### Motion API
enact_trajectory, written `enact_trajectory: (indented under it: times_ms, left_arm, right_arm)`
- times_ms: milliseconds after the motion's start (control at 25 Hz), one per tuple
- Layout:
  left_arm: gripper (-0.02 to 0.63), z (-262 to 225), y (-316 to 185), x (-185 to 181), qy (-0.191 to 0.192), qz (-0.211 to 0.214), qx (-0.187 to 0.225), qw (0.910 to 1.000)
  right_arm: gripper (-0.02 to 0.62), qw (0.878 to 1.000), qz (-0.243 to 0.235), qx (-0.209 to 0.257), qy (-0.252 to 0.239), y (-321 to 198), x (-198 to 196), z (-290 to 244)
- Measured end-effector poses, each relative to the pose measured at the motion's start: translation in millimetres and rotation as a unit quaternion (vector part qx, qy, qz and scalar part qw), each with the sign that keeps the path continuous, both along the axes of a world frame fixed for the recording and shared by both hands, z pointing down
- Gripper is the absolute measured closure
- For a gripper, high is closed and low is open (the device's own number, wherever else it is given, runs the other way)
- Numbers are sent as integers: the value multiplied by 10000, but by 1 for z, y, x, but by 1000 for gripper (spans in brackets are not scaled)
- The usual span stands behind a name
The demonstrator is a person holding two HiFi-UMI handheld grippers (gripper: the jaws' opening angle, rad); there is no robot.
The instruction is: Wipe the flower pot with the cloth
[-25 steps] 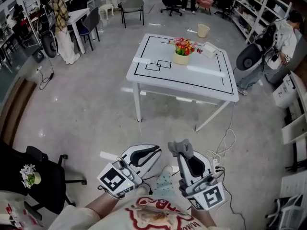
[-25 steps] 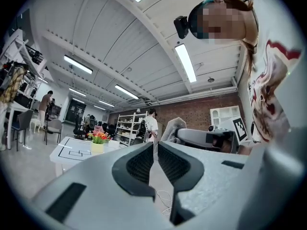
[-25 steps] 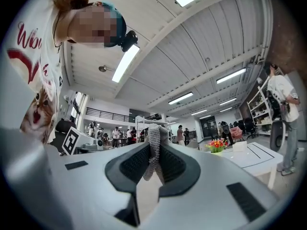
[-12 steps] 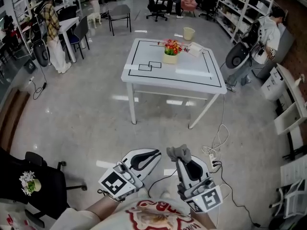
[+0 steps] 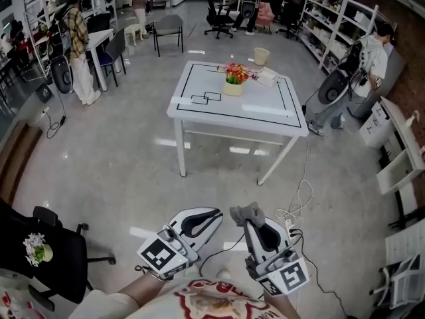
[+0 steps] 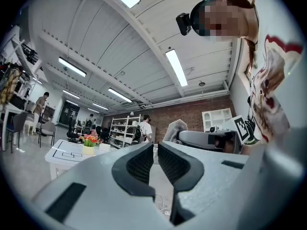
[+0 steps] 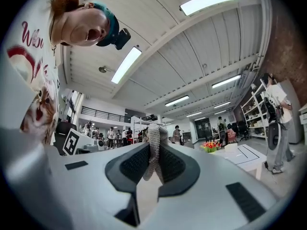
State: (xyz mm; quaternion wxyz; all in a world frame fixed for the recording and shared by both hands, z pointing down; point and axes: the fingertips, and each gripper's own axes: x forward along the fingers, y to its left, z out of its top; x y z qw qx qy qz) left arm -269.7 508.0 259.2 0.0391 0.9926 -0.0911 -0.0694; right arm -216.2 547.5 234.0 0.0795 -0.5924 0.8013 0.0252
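Observation:
The flower pot (image 5: pixel 232 88), pale yellow with red and orange flowers, stands on the far side of the white table (image 5: pixel 232 121), well ahead of me across the floor. Both grippers are held low near my body, far from it. My right gripper (image 5: pixel 249 219) is shut on a grey knitted cloth (image 5: pixel 247 211), which sticks up between its pads (image 7: pixel 153 150). My left gripper (image 5: pixel 219 211) is shut with nothing in it (image 6: pixel 154 145). The pot shows small in the left gripper view (image 6: pixel 88 150) and in the right gripper view (image 7: pixel 210 148).
A white box (image 5: pixel 269 77) lies on the table beside the pot. Cables (image 5: pixel 295 205) trail on the floor near my right gripper. A black chair (image 5: pixel 53 244) stands at my left. Shelves and a person (image 5: pixel 372 55) line the right side; a bucket (image 5: pixel 261 56) sits behind the table.
Both grippers have travelled together across the floor, the cloth still in the right one. The table now sits a little left of where it was in view.

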Motion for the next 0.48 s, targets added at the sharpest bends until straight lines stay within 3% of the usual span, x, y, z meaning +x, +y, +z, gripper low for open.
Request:
enact_trajectory:
  times_ms: [480]
  left_arm:
    - [572,-2,-1,-2,-124,-133,13,9998]
  right_arm:
    - [551,9999,-84,10,64,2,-2,-7]
